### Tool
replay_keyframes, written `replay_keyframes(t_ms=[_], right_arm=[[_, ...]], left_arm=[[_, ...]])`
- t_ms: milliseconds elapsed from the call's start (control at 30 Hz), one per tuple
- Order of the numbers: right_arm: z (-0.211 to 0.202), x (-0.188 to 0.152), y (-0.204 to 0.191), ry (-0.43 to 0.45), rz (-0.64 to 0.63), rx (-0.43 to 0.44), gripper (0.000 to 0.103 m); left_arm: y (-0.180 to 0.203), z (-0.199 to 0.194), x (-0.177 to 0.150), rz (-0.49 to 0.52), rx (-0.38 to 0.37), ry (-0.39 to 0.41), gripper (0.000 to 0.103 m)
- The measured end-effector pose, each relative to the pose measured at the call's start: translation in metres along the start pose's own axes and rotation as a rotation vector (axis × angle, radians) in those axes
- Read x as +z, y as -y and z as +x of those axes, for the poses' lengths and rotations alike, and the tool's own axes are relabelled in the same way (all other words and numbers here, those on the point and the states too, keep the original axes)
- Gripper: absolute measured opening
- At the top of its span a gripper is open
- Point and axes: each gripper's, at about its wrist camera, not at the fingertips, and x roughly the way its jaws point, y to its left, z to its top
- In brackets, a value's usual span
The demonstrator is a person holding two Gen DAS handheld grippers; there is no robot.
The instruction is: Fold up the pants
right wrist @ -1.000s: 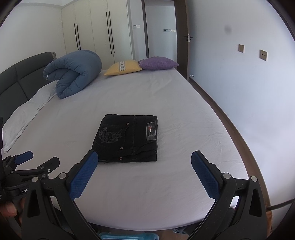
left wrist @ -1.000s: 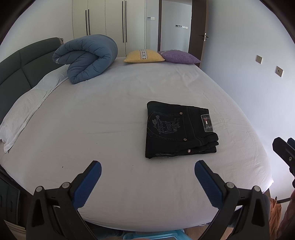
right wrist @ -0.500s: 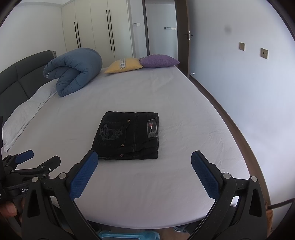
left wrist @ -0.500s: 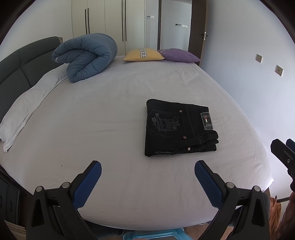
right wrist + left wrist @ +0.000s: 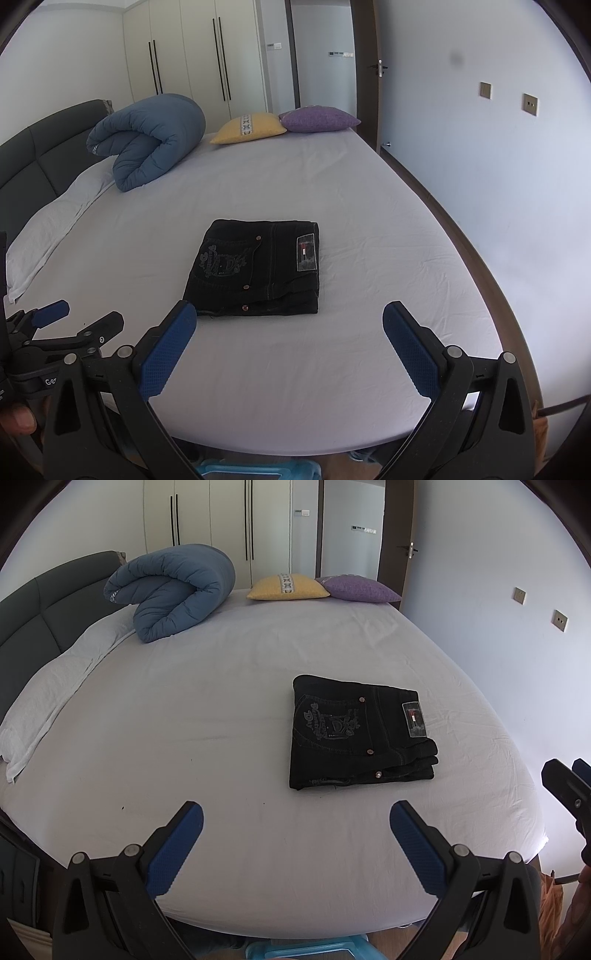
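Note:
Black pants (image 5: 354, 734) lie folded into a compact stack on the white bed sheet (image 5: 207, 709), back pocket embroidery and a label facing up. They also show in the right wrist view (image 5: 258, 269). My left gripper (image 5: 295, 812) is open and empty, held back near the bed's front edge, apart from the pants. My right gripper (image 5: 288, 314) is open and empty, just short of the stack's near edge. The left gripper shows at the lower left of the right wrist view (image 5: 74, 317).
A rolled blue duvet (image 5: 173, 590) lies at the far left by the dark headboard (image 5: 33, 620). A yellow cushion (image 5: 288, 587) and a purple cushion (image 5: 358, 589) sit at the far end. A white pillow (image 5: 48, 698) lies along the left side. A wall runs along the right.
Both grippers have drawn slightly back and shifted view a little; the folded pants have not moved. Both stay open.

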Motion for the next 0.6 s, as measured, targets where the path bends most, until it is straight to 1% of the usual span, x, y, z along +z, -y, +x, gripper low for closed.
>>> replay_keyframes(t_ms=[167, 600], right_arm=[[0.0005, -0.0061, -0.0040, -0.006, -0.001, 0.005, 0.103], [0.0007, -0.0056, -0.0039, -0.007, 0.001, 0.005, 0.103]], left_arm=[[0.0000, 0.0000, 0.0002, -0.001, 0.001, -0.001, 0.103], [-0.0018, 0.0017, -0.0050, -0.010, -0.005, -0.015, 0.103]])
